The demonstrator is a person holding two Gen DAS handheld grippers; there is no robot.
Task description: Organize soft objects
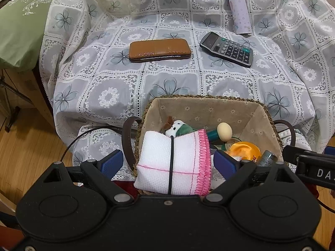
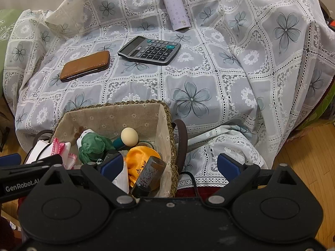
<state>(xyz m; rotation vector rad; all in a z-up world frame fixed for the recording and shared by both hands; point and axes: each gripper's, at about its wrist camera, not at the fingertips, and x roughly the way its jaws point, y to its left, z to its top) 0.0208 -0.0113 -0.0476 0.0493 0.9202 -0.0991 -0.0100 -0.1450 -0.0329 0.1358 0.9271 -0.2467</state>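
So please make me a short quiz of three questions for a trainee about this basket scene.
1. True or false: the white cloth lies between the open fingers of the left hand-held gripper.
2. Which lies flat on the tablecloth? A) calculator B) plush toy C) orange pouch
3. What colour is the bottle at the far side?

Key: 1 true; 2 A; 3 purple.

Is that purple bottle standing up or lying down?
Lying down. The purple bottle rests lengthwise on the flowered cloth, cap pointing away, behind the calculator.
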